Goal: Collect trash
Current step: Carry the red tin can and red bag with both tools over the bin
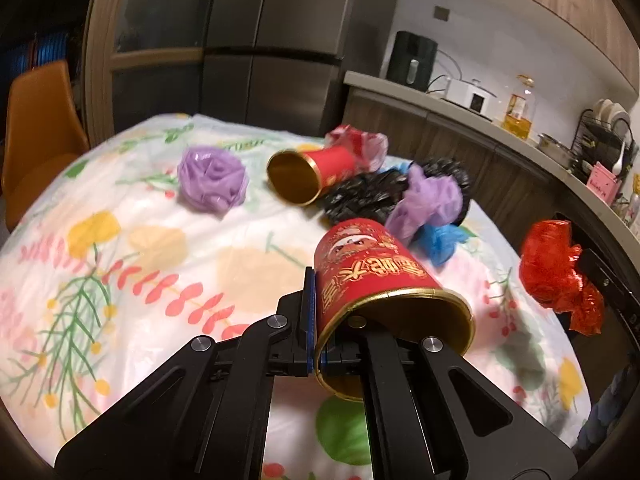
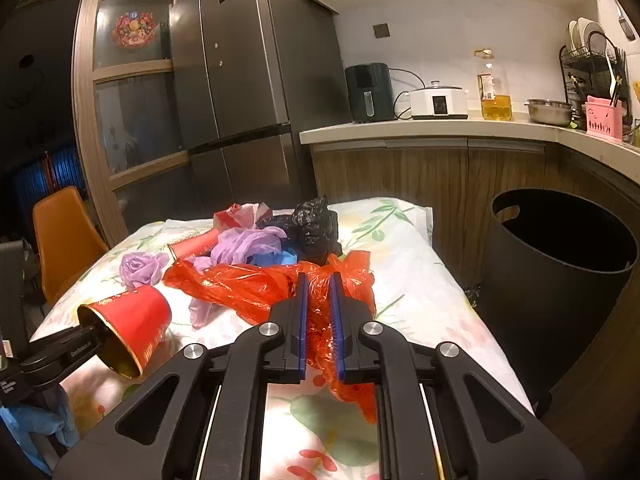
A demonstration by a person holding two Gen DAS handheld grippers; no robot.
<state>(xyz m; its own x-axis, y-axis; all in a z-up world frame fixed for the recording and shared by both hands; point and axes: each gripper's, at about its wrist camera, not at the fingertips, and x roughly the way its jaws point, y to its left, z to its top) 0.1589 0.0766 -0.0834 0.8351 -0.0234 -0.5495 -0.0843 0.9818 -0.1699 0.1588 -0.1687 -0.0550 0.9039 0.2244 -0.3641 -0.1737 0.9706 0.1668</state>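
My left gripper (image 1: 316, 320) is shut on the wall of a red paper cup (image 1: 372, 276), one finger outside and the other inside its gold-lined mouth. The right wrist view shows the same cup (image 2: 132, 316) lifted at the left. My right gripper (image 2: 319, 300) is shut on a crumpled red plastic bag (image 2: 260, 284), which the left wrist view shows as a red bundle (image 1: 560, 276) at the far right. More trash lies on the flowered tablecloth (image 1: 160, 248): a second red cup (image 1: 308, 172) on its side, a purple bag ball (image 1: 212, 180) and a black bag (image 1: 372, 196).
A black bin (image 2: 560, 264) stands open beside the table's right edge. An orange chair (image 2: 64, 236) is at the far left. A fridge (image 2: 248, 80) and a kitchen counter (image 2: 440, 128) with appliances lie beyond the table.
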